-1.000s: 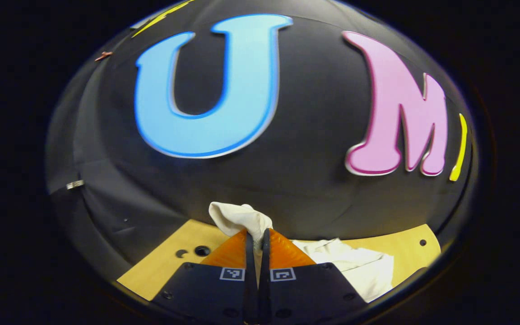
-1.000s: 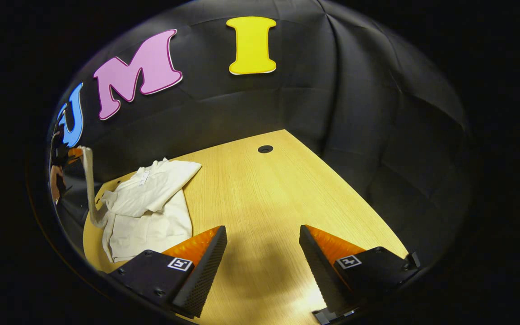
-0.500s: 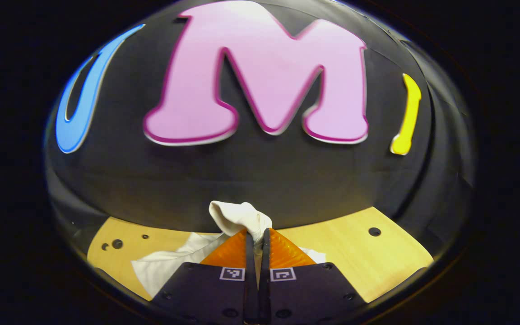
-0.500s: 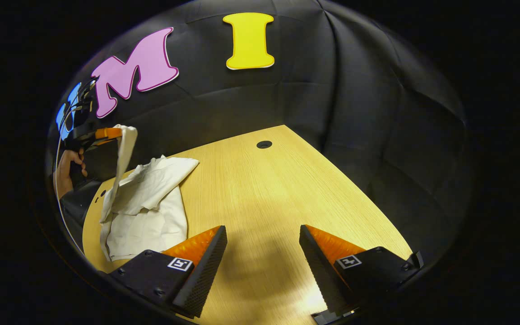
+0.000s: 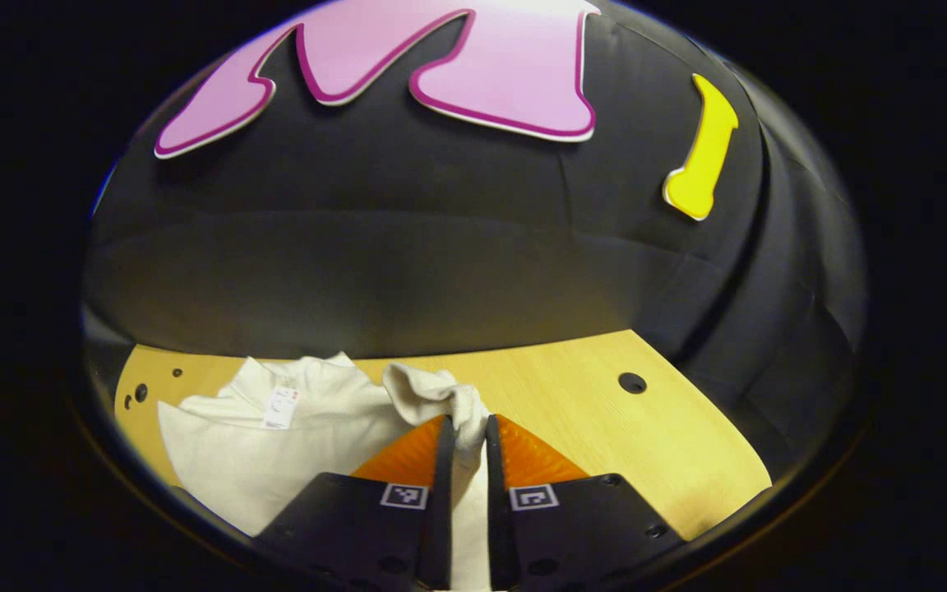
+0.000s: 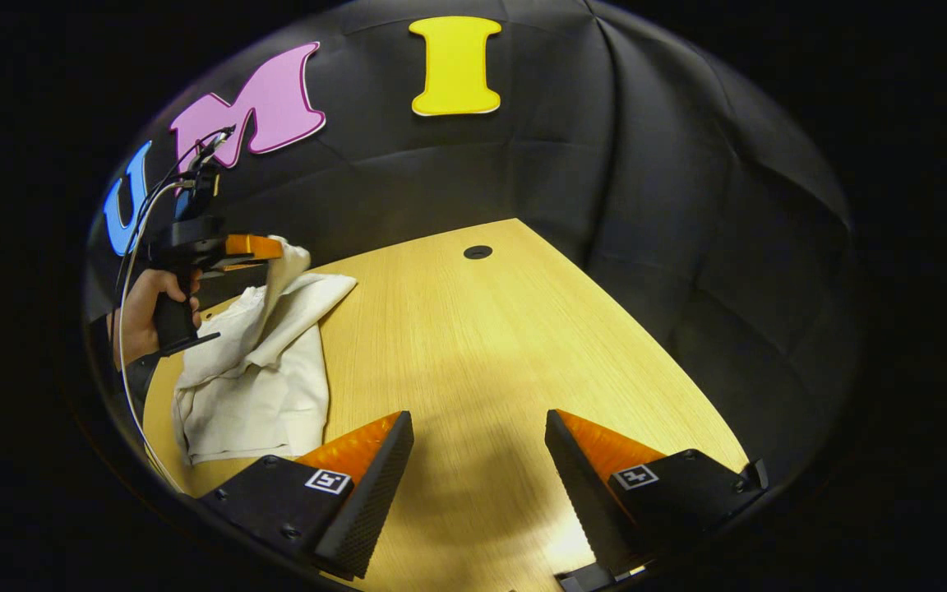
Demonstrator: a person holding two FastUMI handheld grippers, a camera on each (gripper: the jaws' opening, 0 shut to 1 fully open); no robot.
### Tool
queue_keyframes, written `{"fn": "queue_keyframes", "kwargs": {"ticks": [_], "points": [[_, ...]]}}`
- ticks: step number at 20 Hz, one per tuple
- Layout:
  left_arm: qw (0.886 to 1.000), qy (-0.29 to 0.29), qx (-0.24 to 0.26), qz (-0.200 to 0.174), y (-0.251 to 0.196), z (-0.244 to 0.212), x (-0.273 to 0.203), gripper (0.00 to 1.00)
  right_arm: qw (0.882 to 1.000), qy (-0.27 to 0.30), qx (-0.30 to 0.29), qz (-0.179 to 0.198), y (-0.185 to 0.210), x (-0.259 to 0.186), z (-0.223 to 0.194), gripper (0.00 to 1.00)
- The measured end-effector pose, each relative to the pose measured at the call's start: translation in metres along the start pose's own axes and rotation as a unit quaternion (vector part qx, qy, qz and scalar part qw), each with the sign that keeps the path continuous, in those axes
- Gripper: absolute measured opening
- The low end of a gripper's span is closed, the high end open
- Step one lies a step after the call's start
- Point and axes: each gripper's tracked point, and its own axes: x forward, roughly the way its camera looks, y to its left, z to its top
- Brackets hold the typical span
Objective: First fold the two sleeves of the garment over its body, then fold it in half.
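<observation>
The left gripper (image 5: 465, 436) is pinching a sleeve (image 5: 432, 390) above the white garment (image 6: 256, 386) lying on the wooden table (image 6: 482, 362); the right gripper (image 6: 480, 460) is hovering with fingers spread, black cloth walls (image 6: 687, 205) behind.

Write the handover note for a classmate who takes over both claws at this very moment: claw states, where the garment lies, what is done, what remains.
Left claw: shut on a sleeve of the white fabric garment, held raised over the garment's body; a hand grips its handle.
Right claw: open, holding nothing, over bare light wooden table, to the right of the garment.
Garment: lies at the table's left end, the other sleeve already across its body.
Done: one sleeve folded.
Left: lay down and release the held sleeve, then fold the garment in half.
</observation>
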Motion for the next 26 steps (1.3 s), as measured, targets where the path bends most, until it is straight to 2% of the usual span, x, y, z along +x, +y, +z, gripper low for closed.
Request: {"fn": "queue_keyframes", "kwargs": {"ticks": [2,6,7,9,14,21,26], "points": [[1.000,-0.010,0.010,-0.024,-0.012,-0.001,-0.008,0.36,1.000,0.006,-0.007,0.006,0.004,0.001,-0.001,0.99],[0.999,-0.008,0.016,-0.050,-0.016,-0.010,-0.039,0.89,0.999,0.010,-0.015,0.028,0.026,0.006,-0.005,0.99],[0.998,-0.014,0.013,-0.059,-0.016,-0.010,-0.052,0.94,0.999,0.015,-0.016,0.036,0.031,0.007,-0.007,0.99],[0.998,-0.026,0.005,-0.052,0.001,-0.015,-0.079,0.99,0.998,0.023,-0.029,0.051,0.042,0.008,-0.012,0.99],[0.999,-0.030,-0.020,0.017,0.069,-0.049,-0.151,0.97,0.995,0.035,-0.051,0.076,0.066,0.008,-0.022,0.99],[0.989,0.030,-0.076,0.122,0.161,-0.149,-0.226,0.98,0.986,0.054,-0.087,0.130,0.129,0.022,-0.038,0.99],[0.983,0.072,-0.095,0.141,0.180,-0.210,-0.248,0.98,0.980,0.081,-0.091,0.159,0.173,0.038,-0.053,0.99]]}}
